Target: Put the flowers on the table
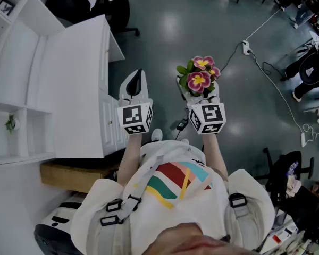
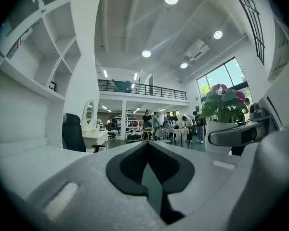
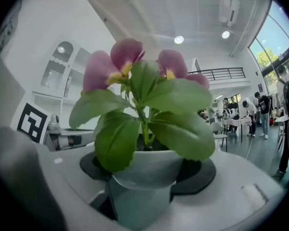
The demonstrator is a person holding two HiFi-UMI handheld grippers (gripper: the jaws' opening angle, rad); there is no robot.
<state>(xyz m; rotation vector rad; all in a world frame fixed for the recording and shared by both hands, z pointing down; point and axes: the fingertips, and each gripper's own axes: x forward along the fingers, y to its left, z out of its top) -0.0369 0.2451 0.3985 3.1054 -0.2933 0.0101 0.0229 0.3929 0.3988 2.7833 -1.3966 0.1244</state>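
- The person in a white jacket holds a gripper in each hand, both held out level in front.
- The right gripper is clamped on a white pot. One finger presses on each side of it.
- The flowers stand up straight in the pot. They are pink with yellow middles, and they have big green leaves.
- The pot hangs in the air over the grey floor. It is not on the table.
- The white table is on the left side of the head view, just past the left gripper. The flowers are near it but apart from it.
- The left gripper has its fingers together at the tips. Nothing is between them.
- The two grippers are side by side, with a small gap between them.
- A white shelf stands at the far edge of the table. A tiny green plant sits in one of its boxes.
- A black chair stands on the floor beyond the table.
- A white cable runs across the floor on the right.
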